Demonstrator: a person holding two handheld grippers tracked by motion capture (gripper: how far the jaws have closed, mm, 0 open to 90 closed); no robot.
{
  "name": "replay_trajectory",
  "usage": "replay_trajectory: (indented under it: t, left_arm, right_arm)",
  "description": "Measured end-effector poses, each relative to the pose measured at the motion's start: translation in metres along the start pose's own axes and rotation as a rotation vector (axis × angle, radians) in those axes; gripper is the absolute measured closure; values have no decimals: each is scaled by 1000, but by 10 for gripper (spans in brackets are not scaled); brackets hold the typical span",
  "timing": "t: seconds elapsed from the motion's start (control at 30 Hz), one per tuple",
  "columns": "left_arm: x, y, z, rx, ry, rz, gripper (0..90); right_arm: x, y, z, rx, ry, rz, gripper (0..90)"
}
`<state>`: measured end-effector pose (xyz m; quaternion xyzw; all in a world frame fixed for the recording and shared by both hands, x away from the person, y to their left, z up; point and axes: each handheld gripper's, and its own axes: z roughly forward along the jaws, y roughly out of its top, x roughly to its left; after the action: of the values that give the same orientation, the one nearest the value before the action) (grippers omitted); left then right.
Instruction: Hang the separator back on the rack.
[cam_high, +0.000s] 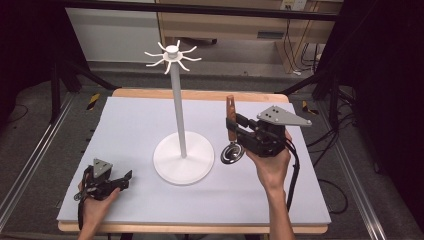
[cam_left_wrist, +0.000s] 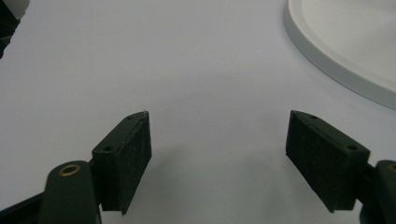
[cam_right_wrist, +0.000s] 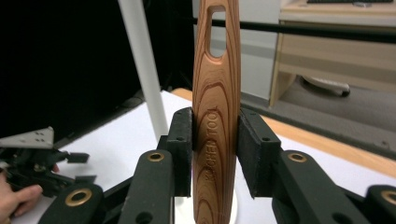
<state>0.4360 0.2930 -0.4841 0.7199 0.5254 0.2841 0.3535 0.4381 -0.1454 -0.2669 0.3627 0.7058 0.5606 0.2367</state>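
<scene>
The right hand comes in from the bottom edge of the table with its forearm stretched forward and holds the right gripper raised above the table, pointing left toward the stand's pole. Its jaws are nearly closed and clamp a wooden handle flat between the pads, one pad on each broad face. In the right gripper view the handle stands upright between the jaws, its slotted end well above them. In the high view the round metal head of the same utensil hangs just below the jaws, close above the table and just beside the rim of the stand's white base. The stand's hooked top sits far above and to the left of this gripper. The left hand rests low on the near left part of the white table mat, wrist near the edge, with the left gripper pointing right toward the base. Its jaws stand wide apart with nothing between them, only bare mat beneath, and the base's rim lies ahead and to the right of them, well apart.
</scene>
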Motion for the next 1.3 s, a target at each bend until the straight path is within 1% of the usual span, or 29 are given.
replay_trajectory:
  t: [0.07,0.13,0.23,0.4,0.53,0.7,0.8,0.9,1.07,1.2,1.3]
  left_arm:
    - [0,0,0,1,0,2,217]
    - [-1,0,0,-4,0,1,218]
    - [-1,0,0,-3,-1,1,218]
    - [-1,0,0,-4,1,1,218]
    - [0,0,0,-1,0,0,218]
    - [0,0,0,-1,0,3,218]
    - [-1,0,0,-3,0,2,218]
    - [-1,0,0,4,2,7,218]
    - [-1,0,0,0,2,6,218]
    - [-1,0,0,-2,2,6,218]
    - [-1,0,0,3,1,8,218]
  right_arm:
    - [5,6,1,-14,9,-5,682]
    - [10,11,3,-16,14,-15,682]
    - [17,17,4,-24,10,-30,682]
    - [25,23,3,-49,15,-42,682]
    - [27,26,4,-58,17,-41,682]
    - [31,29,3,-91,15,-19,682]
    - [34,32,2,-109,12,-20,682]
    - [38,36,1,-126,24,-26,682]
    - [46,45,3,-129,34,-41,682]
    - [54,54,7,-120,40,-65,682]
    - [57,60,9,-123,42,-78,682]
